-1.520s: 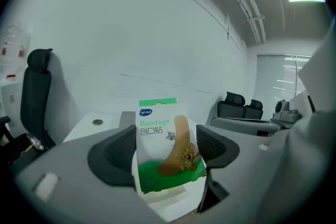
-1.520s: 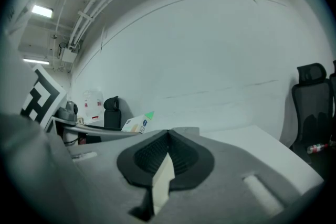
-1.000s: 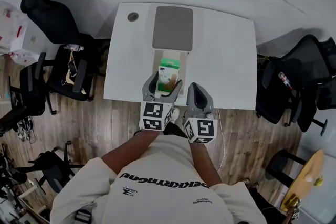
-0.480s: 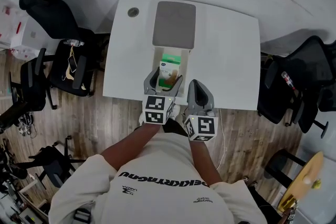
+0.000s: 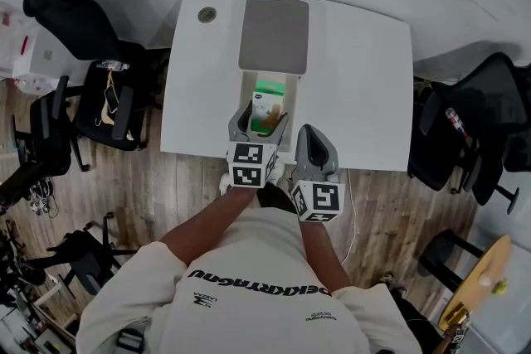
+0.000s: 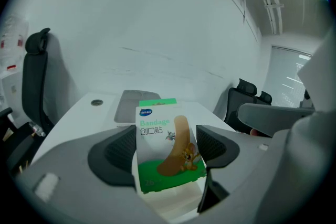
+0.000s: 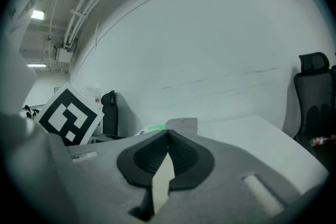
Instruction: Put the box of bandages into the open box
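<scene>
The left claw (image 5: 261,118) grips the green-and-white cardboard box of bandages (image 6: 167,152) between its pads, lower than a second ago, over the open white box (image 5: 248,91) on the worktop (image 5: 357,79); the right claw (image 7: 167,150) beside it is closed.

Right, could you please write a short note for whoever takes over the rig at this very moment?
Left tongs: shut on the box of bandages, gripping its two sides and holding it upright.
Right tongs: shut and empty, at the near edge of the table, to the right of the open box.
Things: the box of bandages is in the mouth of the open box, at its near end. Whether it rests on the bottom is hidden.
Done: the box of bandages is picked up and brought to the open box.
Left to do: set it down inside, open the left tongs and draw them clear.
</scene>
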Tool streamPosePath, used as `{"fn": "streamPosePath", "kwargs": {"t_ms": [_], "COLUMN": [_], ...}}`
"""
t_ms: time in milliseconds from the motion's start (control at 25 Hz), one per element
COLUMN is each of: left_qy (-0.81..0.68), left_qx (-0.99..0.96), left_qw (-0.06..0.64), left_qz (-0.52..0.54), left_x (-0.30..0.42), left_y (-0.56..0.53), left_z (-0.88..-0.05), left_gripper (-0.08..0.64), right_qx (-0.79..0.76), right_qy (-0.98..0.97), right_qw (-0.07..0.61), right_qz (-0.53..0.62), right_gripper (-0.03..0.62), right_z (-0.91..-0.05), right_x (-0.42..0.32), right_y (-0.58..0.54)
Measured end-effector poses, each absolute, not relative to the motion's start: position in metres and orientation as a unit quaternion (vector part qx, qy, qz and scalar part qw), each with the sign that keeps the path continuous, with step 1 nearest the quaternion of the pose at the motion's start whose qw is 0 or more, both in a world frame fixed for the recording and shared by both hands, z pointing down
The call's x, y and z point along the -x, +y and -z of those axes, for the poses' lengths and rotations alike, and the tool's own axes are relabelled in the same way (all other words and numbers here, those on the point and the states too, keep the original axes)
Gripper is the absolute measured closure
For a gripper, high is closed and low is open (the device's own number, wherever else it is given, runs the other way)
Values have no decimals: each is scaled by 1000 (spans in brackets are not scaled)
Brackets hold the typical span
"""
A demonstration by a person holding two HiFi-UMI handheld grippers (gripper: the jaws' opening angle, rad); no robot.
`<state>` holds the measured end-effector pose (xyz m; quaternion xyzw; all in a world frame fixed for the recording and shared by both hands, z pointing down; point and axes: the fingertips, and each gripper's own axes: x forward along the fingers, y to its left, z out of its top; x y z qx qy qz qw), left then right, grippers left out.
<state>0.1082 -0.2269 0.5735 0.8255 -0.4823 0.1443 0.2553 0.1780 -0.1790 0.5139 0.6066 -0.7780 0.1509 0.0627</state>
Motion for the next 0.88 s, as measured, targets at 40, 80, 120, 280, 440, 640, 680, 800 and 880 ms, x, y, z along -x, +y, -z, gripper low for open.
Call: {"fn": "streamPosePath", "kwargs": {"t_ms": [40,80,120,280,440,640,680,800,880], "left_qy": [-482,-482,-483,-489,-487,-485,-484,-481,-481], "left_qx": [-825,-824,-822,-815,-810,-809,-808,-804,-803], "left_qw": [256,258,259,261,279,280,282,288,285], "left_qz": [-147,-150,-154,-170,-171,-179,-182,-197,-205], "left_x": [-109,-109,-108,-104,-107,-110,-110,-111,-111], "left_y": [-228,-228,-229,-233,-235,-238,-238,-237,-239], "left_z": [-576,-579,-583,-596,-603,-611,-614,-623,-629], "left_gripper": [195,193,195,193,195,193,193,193,193], "right_qx": [-607,-607,-607,-608,-610,-611,-611,-610,-610], "right_qy": [-778,-778,-777,-776,-775,-773,-773,-773,-774], "right_qw": [63,64,64,64,64,66,67,68,68], "right_qz": [-151,-152,-152,-152,-154,-156,-156,-157,-158], "right_gripper": [594,594,594,594,594,594,594,594,594], "right_z": [-515,-515,-516,-517,-518,-521,-521,-522,-524], "right_x": [-178,-178,-178,-178,-182,-185,-184,-185,-185], "right_y": [-179,-179,-180,-182,-183,-185,-186,-186,-187]}}
